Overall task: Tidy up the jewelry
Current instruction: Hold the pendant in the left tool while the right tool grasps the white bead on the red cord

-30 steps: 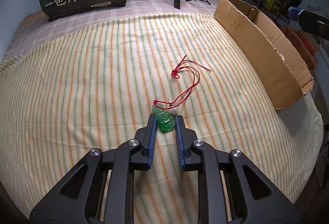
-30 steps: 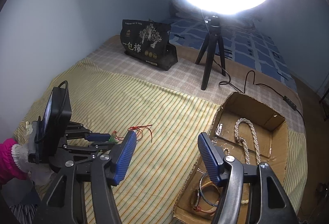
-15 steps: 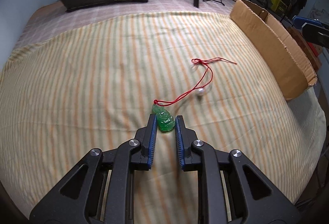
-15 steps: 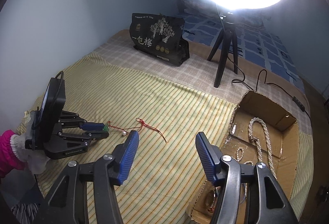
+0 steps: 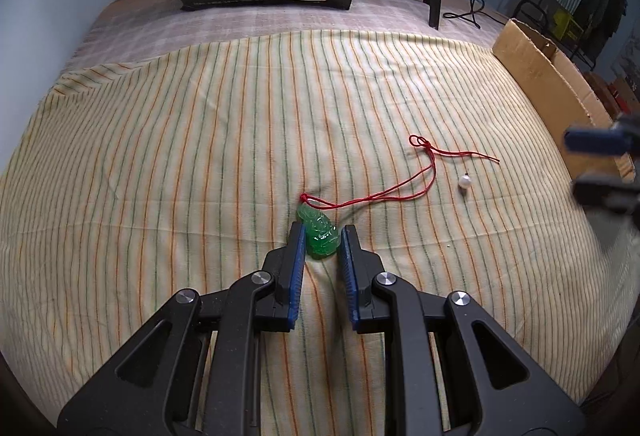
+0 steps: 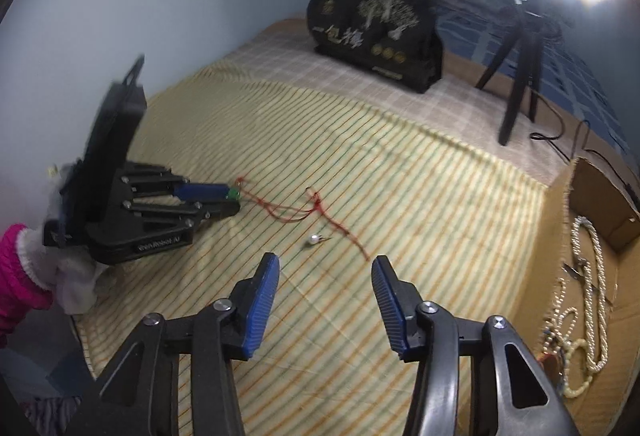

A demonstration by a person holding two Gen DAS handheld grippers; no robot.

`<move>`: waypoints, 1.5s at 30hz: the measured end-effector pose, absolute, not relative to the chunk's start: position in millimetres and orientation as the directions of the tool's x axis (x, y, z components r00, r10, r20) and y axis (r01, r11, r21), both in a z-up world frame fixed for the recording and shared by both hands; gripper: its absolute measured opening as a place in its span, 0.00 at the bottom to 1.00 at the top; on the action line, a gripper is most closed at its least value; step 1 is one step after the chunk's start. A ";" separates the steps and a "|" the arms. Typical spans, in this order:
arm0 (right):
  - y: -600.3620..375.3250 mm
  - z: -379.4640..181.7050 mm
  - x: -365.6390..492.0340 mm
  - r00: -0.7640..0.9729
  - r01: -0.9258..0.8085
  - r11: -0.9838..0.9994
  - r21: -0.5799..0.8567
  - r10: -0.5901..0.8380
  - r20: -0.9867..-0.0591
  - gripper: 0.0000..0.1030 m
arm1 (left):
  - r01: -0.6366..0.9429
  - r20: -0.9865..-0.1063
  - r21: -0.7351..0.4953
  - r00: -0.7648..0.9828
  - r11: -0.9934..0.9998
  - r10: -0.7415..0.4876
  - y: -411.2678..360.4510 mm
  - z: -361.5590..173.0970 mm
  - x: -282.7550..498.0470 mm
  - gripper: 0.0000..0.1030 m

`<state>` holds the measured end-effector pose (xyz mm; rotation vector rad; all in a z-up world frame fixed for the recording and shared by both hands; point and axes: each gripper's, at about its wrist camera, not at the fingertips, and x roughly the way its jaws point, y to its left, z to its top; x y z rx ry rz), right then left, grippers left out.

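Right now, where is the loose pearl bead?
In the left wrist view the pearl bead lies on the striped cloth, right of the red cord, short of the cardboard box.

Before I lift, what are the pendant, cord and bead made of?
Pendant: translucent glossy green, carved; jade, glass or resin, can't tell. Cord: thin red thread, limp and knotted. Bead: white, shiny, pearl-like, possibly imitation; lies apart from the cord.

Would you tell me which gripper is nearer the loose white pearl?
Right. The right gripper hovers open just short of the pearl; the left gripper, clamping the green pendant, sits farther off.
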<state>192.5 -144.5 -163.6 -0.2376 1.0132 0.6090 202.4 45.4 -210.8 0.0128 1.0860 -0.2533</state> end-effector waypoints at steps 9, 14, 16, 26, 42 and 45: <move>-119.8 -201.7 205.3 0.350 -0.578 0.813 0.073 0.327 -0.878 0.34 | 0.205 -0.870 -0.130 0.445 0.970 -0.211 50.9 -211.0 201.6 0.16; -116.3 -207.3 213.5 0.356 -0.577 0.815 0.058 0.314 -0.880 0.34 | 0.201 -0.868 -0.144 0.444 0.969 -0.221 52.0 -211.0 201.8 0.16; -113.3 -210.5 216.4 0.357 -0.582 0.812 0.046 0.306 -0.882 0.32 | 0.202 -0.868 -0.147 0.444 0.968 -0.224 52.4 -210.9 201.6 0.16; -104.5 -215.0 221.4 0.359 -0.608 0.794 0.012 0.288 -0.888 0.28 | 0.193 -0.868 -0.159 0.440 0.968 -0.230 52.8 -210.9 201.9 0.16; -111.9 -210.5 217.3 0.338 -0.608 0.792 0.047 0.312 -0.888 0.08 | 0.166 -0.864 -0.188 0.441 0.968 -0.243 55.6 -204.4 198.5 0.16; -118.6 -209.2 216.0 0.344 -0.600 0.799 0.052 0.316 -0.884 0.07 | 0.163 -0.862 -0.188 0.444 0.969 -0.242 56.4 -202.9 196.9 0.16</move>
